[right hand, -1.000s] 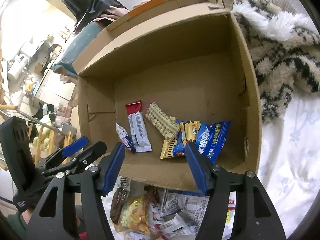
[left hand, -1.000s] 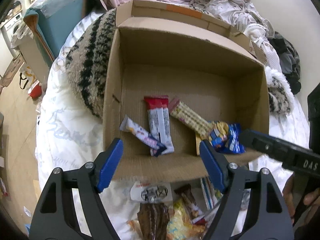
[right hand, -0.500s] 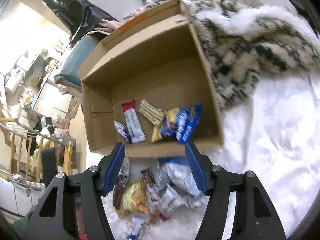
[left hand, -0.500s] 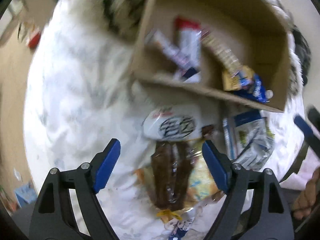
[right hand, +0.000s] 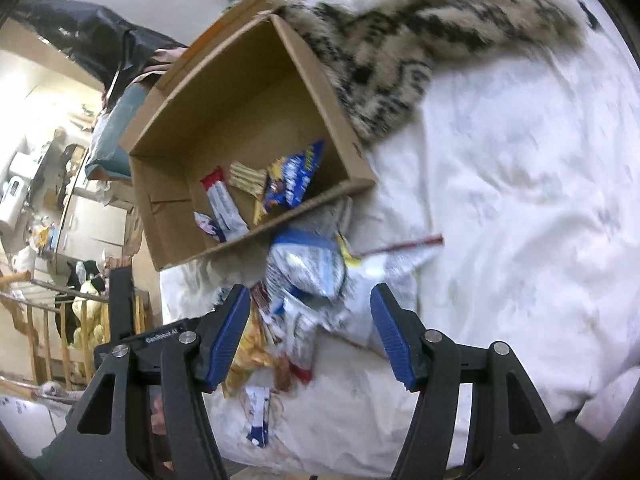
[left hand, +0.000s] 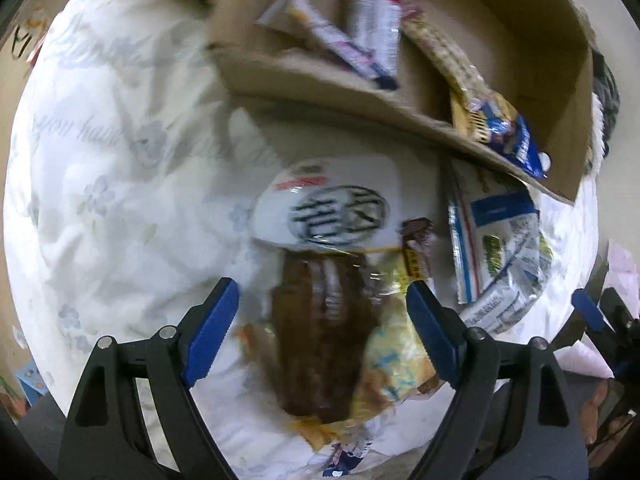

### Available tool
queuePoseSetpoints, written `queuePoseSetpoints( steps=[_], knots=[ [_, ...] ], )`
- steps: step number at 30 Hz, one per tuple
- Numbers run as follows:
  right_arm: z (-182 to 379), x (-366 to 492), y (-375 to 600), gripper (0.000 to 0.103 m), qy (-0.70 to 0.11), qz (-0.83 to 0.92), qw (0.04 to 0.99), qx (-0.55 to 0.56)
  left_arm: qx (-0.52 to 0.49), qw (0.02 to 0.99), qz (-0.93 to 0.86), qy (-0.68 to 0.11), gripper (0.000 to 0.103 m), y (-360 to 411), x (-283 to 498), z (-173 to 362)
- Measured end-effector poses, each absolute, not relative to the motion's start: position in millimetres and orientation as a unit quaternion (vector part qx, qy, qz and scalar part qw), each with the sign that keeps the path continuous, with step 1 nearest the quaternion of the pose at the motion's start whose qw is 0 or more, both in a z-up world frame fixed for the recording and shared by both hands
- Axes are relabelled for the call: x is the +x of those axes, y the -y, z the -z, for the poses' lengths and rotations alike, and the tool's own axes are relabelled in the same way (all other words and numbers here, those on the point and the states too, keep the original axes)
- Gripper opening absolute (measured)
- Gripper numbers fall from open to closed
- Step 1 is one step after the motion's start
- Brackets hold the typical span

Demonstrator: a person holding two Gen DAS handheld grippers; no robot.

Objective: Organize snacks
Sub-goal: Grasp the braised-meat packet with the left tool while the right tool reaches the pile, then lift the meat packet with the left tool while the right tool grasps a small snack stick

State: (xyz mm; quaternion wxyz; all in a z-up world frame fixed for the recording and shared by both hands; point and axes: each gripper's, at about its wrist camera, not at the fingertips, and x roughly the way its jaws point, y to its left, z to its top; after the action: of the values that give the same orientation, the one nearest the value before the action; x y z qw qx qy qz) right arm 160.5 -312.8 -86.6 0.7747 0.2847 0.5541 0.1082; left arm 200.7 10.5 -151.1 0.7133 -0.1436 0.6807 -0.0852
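The left gripper (left hand: 320,308), jaws just widening and gripping nothing, frames a brown packet (left hand: 320,340) in the snack pile. The cardboard box (left hand: 320,80) edge runs at twelve o'clock. Bare quilt (left hand: 120,200) spreads at nine. The right gripper (right hand: 310,324) gapes empty over white packets (right hand: 312,280); open quilt lies at three.

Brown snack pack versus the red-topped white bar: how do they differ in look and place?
The brown snack pack is dark and glossy; the red-topped white bar is pale with a red end. The brown snack pack lies on the white bedding, between the open left gripper's fingers; the bar is inside the cardboard box. Both are sealed snacks.
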Motion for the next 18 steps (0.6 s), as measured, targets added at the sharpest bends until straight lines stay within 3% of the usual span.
queuePoseSetpoints(
  steps=[5, 7, 9, 18],
  knots=[
    [92, 160, 314, 0.065, -0.562, -0.098, 0.772, 0.280, -0.112, 0.712, 0.090, -0.687, 0.081, 10, 202, 155],
    [91, 159, 314, 0.065, -0.563, -0.096, 0.773, 0.277, -0.113, 0.717, 0.086, -0.683, 0.062, 12, 201, 152],
    [91, 159, 314, 0.065, -0.562, -0.094, 0.774, 0.275, -0.110, 0.716, 0.094, -0.683, 0.057, 15, 200, 147],
    [92, 151, 309, 0.065, -0.571, -0.105, 0.766, 0.277, -0.086, 0.747, 0.074, -0.655, 0.057, 17, 169, 96]
  ],
)
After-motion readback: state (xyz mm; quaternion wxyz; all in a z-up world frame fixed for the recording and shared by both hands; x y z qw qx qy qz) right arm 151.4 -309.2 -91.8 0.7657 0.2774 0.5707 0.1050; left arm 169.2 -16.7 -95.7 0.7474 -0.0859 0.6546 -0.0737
